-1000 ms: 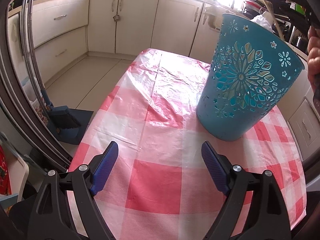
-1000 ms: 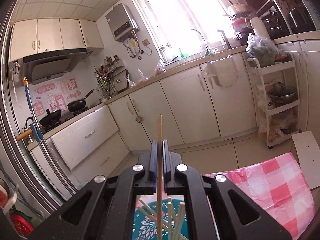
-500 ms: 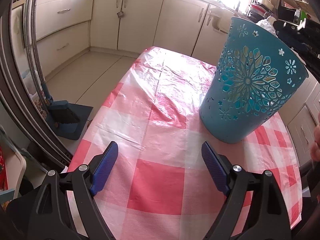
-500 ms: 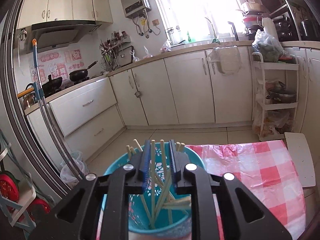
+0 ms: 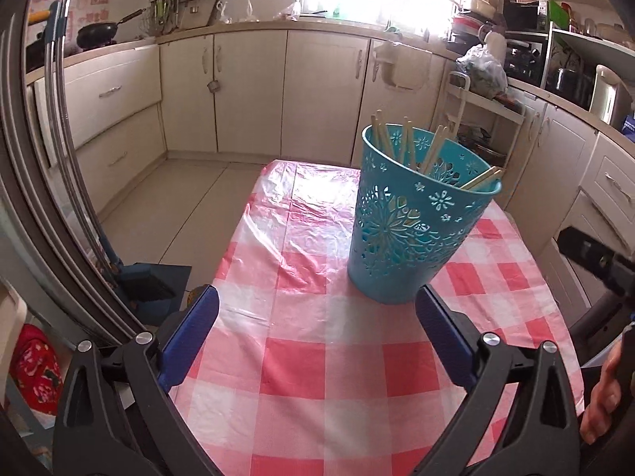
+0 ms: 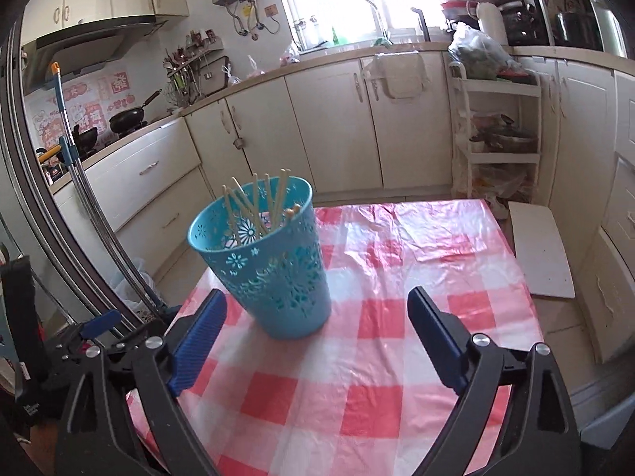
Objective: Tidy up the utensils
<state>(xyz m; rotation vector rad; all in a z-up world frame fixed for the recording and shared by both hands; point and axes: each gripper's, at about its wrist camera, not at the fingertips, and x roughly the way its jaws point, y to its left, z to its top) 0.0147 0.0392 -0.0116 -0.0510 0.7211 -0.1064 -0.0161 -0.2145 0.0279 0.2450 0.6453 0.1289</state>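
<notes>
Kitchen with cream cabinets; checked pink-and-white counter (image 5: 317,377) in the foreground. Left tool (image 5: 317,341): jaws spread wide, having just opened further, nothing between them, touching nothing, held above the counter. Teal cut-out bin (image 5: 412,230): upright on the counter, just beyond the left tool's right finger. Chopsticks (image 5: 408,146): bundle standing inside the bin, long axes near vertical, tips fanning upward past the rim, two leaning toward the right edge. Right tool (image 6: 317,341): jaws wide, just opened, empty, bin ahead and left.
</notes>
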